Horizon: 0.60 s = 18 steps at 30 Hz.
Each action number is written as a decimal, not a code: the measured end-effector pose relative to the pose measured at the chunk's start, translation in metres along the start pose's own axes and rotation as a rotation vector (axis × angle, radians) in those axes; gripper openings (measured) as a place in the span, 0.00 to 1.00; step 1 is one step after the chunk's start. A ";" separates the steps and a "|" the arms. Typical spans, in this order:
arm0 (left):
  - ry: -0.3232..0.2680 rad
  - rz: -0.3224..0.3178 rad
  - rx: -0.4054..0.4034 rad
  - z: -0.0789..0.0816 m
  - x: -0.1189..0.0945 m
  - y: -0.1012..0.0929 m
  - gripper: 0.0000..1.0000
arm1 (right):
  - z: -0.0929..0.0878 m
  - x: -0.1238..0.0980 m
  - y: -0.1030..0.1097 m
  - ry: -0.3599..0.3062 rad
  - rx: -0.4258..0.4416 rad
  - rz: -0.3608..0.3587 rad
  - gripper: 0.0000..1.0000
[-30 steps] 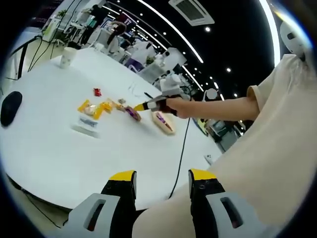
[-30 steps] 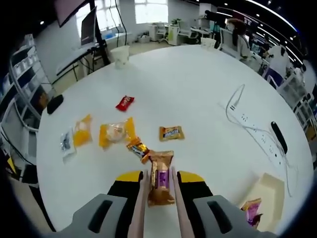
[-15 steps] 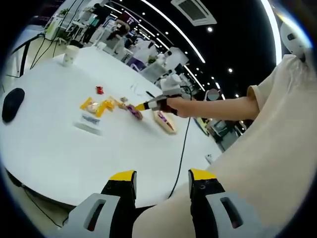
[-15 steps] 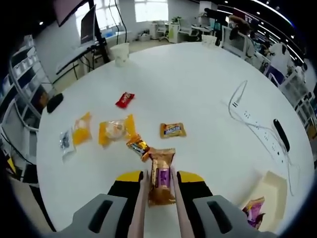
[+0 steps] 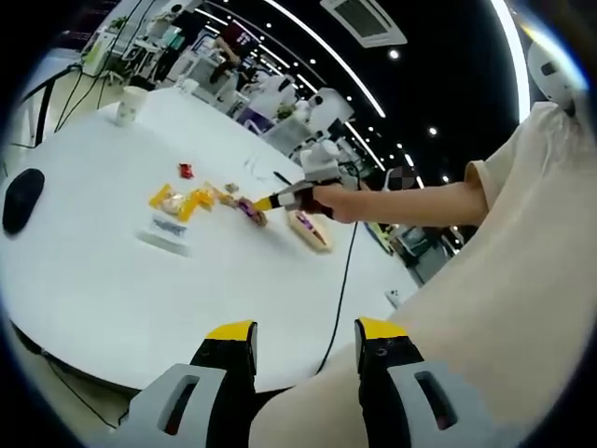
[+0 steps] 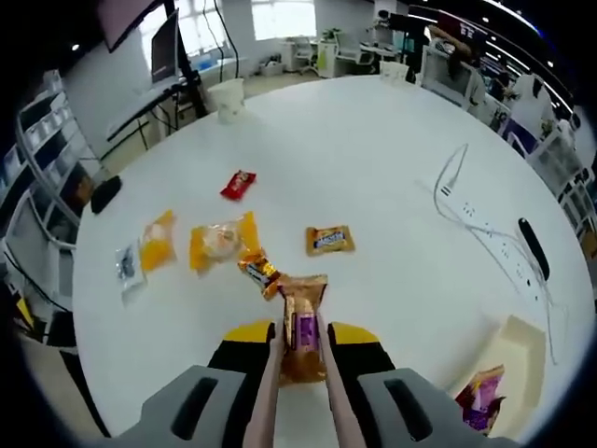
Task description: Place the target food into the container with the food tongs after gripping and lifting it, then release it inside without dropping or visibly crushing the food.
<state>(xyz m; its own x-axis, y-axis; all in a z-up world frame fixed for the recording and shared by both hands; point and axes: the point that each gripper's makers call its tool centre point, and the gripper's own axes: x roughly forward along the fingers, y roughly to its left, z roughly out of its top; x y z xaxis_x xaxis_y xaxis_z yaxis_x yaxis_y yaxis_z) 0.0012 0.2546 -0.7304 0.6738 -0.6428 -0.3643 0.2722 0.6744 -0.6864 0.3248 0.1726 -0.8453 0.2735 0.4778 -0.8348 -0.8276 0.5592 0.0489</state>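
My right gripper (image 6: 300, 338) is shut on a pair of pale food tongs (image 6: 270, 392). Between the tongs' tips sits a brown wrapped pastry with a purple label (image 6: 300, 322); whether it is off the table I cannot tell. The cream container (image 6: 520, 359) lies at the lower right with a purple packet (image 6: 479, 397) inside. In the left gripper view, a hand holds that right gripper (image 5: 283, 198) over the packets, beside the container (image 5: 310, 231). My left gripper (image 5: 303, 338) is open and holds nothing at the table's near edge.
On the white round table lie a red packet (image 6: 237, 184), two yellow packets (image 6: 220, 245), an orange packet (image 6: 328, 240) and a small candy (image 6: 259, 273). A power strip with its cable (image 6: 480, 219) runs at the right. Farther off are a paper cup (image 6: 227, 98) and a black mouse (image 5: 20, 201).
The right gripper view has crept slightly forward over the table, with the pastry still between the tongs. The left gripper has stayed put.
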 end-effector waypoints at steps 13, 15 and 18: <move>0.014 -0.017 0.030 0.003 0.002 -0.007 0.41 | 0.007 -0.020 -0.002 -0.055 0.035 -0.001 0.22; 0.015 -0.022 0.031 0.002 0.002 -0.008 0.41 | 0.008 -0.021 -0.001 -0.060 0.034 0.000 0.22; 0.020 -0.028 0.031 -0.002 0.002 -0.010 0.41 | 0.006 -0.023 0.000 -0.066 0.035 -0.002 0.22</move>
<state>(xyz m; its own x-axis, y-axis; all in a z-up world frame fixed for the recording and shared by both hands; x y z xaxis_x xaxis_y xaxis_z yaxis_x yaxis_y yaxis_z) -0.0012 0.2464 -0.7255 0.6520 -0.6683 -0.3582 0.3122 0.6671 -0.6764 0.3219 0.1655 -0.8229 0.3083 0.5195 -0.7969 -0.8094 0.5834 0.0671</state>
